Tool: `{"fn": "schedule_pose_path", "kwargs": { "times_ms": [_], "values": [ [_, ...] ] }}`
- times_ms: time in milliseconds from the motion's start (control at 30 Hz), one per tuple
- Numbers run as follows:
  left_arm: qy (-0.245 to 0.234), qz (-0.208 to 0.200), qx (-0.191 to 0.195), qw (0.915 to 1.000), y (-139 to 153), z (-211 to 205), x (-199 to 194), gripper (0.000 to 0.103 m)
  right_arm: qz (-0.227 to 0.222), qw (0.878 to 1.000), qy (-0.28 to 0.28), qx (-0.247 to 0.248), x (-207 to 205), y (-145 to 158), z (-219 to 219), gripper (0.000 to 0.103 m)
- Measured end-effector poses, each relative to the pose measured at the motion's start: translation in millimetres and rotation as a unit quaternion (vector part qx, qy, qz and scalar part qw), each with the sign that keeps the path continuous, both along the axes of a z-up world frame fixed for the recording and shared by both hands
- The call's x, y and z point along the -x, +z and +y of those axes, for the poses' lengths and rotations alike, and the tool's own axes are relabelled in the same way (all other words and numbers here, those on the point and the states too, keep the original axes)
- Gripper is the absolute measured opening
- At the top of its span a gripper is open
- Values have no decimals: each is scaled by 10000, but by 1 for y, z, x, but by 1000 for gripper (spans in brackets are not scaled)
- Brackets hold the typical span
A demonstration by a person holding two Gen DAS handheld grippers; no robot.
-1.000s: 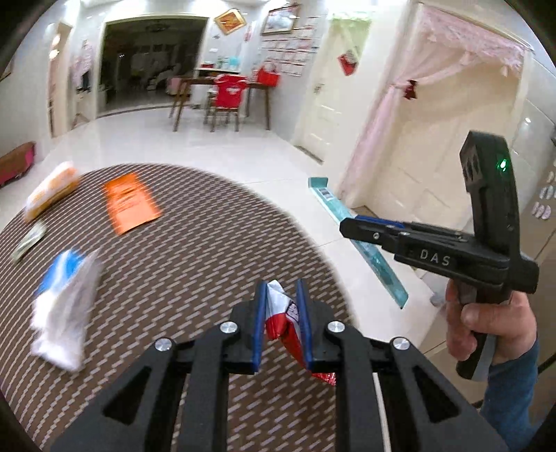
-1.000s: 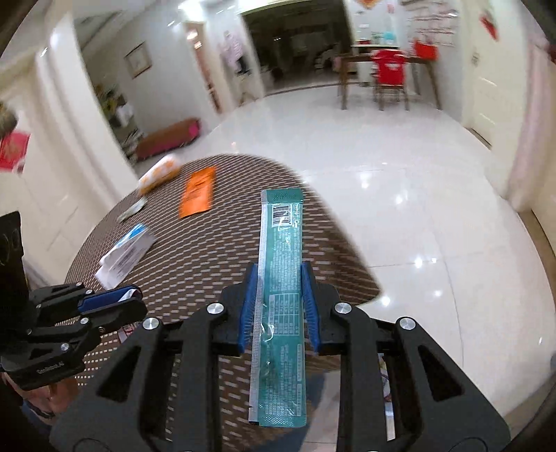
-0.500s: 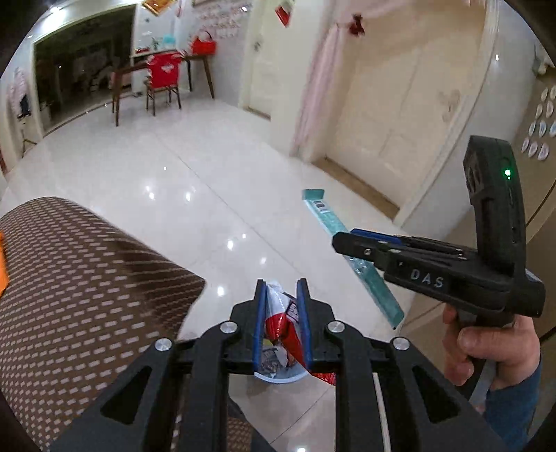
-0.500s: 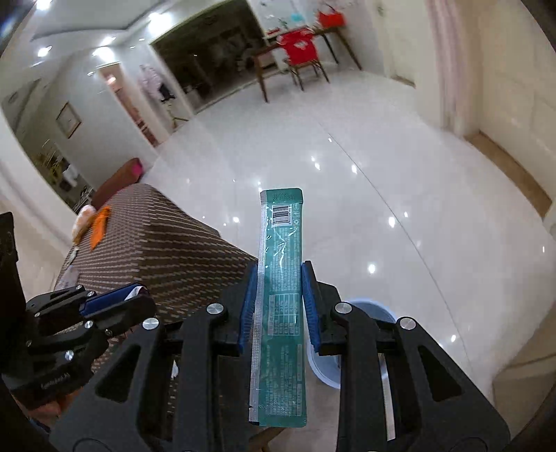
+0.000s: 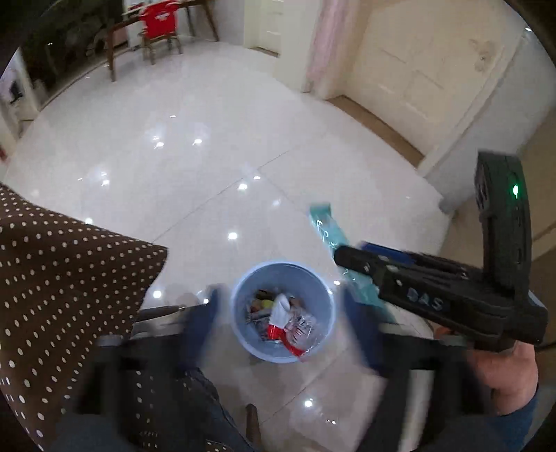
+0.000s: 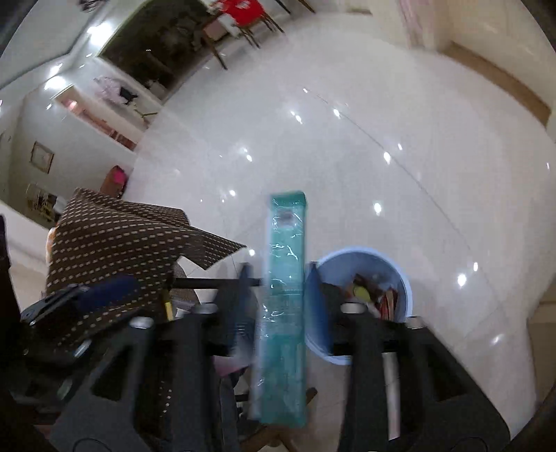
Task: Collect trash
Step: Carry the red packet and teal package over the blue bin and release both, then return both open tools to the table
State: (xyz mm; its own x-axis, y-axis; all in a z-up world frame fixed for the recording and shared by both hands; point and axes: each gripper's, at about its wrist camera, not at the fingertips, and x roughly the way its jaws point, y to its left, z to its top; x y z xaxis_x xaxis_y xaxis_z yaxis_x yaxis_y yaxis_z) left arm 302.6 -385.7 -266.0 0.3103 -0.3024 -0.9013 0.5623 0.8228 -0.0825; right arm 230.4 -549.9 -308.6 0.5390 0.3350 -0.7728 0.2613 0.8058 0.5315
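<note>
A light blue trash bin (image 5: pixel 283 313) stands on the white floor, holding several wrappers. My left gripper (image 5: pixel 283 306) is open, blurred, right above the bin; a red and white wrapper (image 5: pixel 288 335) lies in the bin below it. My right gripper (image 6: pixel 278 288) has its jaws a little apart around a long teal wrapper (image 6: pixel 285 295), left of the bin (image 6: pixel 365 295). I cannot tell whether the jaws still press it. The right gripper (image 5: pixel 351 259) with the teal wrapper (image 5: pixel 328 229) also shows in the left wrist view, right of the bin.
The brown dotted tablecloth (image 5: pixel 62 295) hangs at the left, also in the right wrist view (image 6: pixel 114 236). Glossy white floor (image 5: pixel 208 139) spreads ahead. A wooden table with a red chair (image 5: pixel 158 21) stands far back. A cream door (image 5: pixel 417 69) is at the right.
Both grippers swung from the table down over the bin. My left gripper opened and the red and white wrapper dropped into the bin. The right jaws look wider around the teal wrapper.
</note>
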Motion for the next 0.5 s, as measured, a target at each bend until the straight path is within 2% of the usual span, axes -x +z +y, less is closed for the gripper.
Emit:
{"fn": "schedule_pose_path", "kwargs": {
  "times_ms": [133, 200, 267, 500],
  "values": [
    [34, -125, -86, 9999, -3, -1, 4, 83, 124, 9998, -130, -66, 10, -11, -11, 74],
    [85, -262, -131, 9995, 0, 1, 10, 84, 121, 9996, -215, -97, 17, -12, -17, 90],
    [132, -375, -156, 9991, 6, 4, 13, 89, 113, 9995, -298, -75, 22, -11, -20, 96],
    [90, -792, 6, 9968, 37, 23, 36, 90, 44, 9982, -544, 234, 31, 9, -18, 97]
  ]
}}
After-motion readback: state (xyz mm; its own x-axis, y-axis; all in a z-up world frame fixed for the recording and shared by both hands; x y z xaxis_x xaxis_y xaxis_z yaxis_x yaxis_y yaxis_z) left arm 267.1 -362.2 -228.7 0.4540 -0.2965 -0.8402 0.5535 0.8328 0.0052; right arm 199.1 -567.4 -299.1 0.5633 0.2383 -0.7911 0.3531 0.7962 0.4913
